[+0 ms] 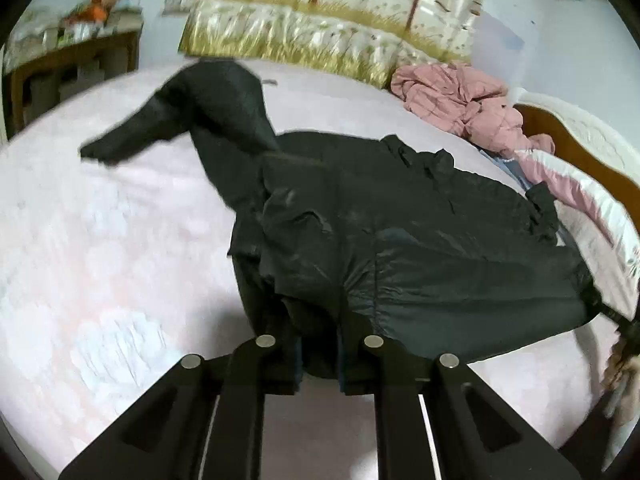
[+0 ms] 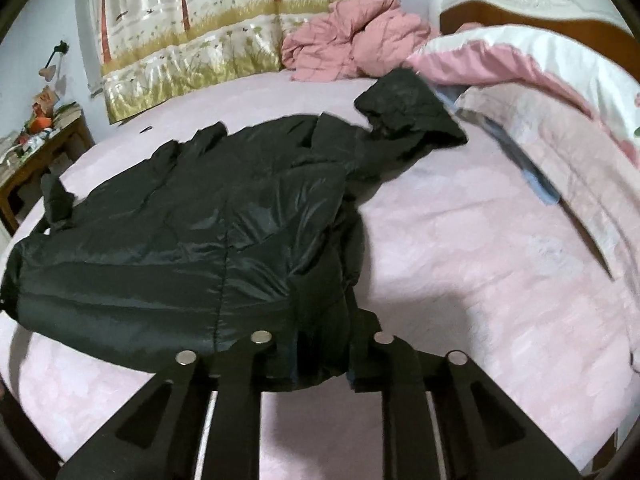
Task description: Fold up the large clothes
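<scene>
Both grippers pinch the near hem of a black jacket on the bed.

The left gripper (image 1: pixel 318 364) has its fingers clamped on one corner of the black jacket (image 1: pixel 400 240), and the right gripper (image 2: pixel 322 364) has its fingers clamped on the other corner of the same hem, so neither hand is nearer than the other. From both sets of fingers the jacket runs straight ahead across the pink bed (image 1: pixel 100 240), its long axis pointing away toward the patterned quilt (image 2: pixel 192 40) at the far side. One sleeve (image 1: pixel 168 116) lifts off to the far left of the left fingers; the hood (image 2: pixel 408 108) lies ahead and right of the right fingers. A pink garment (image 2: pixel 352 36) sits well beyond. I judge the fold must carry the hem forward along that axis.
</scene>
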A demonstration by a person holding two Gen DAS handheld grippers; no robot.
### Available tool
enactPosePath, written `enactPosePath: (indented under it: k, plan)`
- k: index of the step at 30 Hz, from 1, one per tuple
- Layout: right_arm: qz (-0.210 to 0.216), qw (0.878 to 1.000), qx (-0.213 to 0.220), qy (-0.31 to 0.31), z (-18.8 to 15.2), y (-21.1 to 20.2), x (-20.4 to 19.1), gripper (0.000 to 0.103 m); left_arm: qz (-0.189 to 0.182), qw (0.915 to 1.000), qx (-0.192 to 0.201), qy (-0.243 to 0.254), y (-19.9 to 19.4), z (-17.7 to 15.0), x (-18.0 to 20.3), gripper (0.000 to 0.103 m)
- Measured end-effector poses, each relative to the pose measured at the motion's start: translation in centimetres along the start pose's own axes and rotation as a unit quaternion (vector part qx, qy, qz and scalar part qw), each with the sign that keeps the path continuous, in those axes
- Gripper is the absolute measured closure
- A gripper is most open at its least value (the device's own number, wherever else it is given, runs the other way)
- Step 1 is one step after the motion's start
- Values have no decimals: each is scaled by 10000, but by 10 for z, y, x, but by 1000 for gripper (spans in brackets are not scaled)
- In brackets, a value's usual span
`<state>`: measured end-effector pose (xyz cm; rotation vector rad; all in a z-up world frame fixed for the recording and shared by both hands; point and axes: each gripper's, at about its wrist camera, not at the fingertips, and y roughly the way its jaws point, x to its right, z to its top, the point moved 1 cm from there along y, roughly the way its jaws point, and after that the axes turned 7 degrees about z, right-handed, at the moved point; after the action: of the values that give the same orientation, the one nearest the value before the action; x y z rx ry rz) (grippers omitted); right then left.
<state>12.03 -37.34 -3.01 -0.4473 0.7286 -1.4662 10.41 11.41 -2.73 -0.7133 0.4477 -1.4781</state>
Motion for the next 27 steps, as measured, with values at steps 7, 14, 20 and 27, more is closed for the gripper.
enactPosePath:
  k: [7, 14, 20, 27]
  plan:
    - [-420, 9980, 445, -177, 6, -12, 2, 65, 278, 9973, 571, 359, -10, 2, 16, 73]
    - [-394, 9913, 1247, -108, 11, -40, 5, 16, 525, 9900, 1273, 300, -33, 5, 13, 17]
    - [-858, 9743, 1897, -859, 8, -56, -26, 0, 645, 9823, 1732, 307, -50, 5, 16, 14]
    - [-601, 9743, 1947, -963, 7, -58, -35, 0, 498, 9805, 1895, 122, -59, 5, 13, 9]
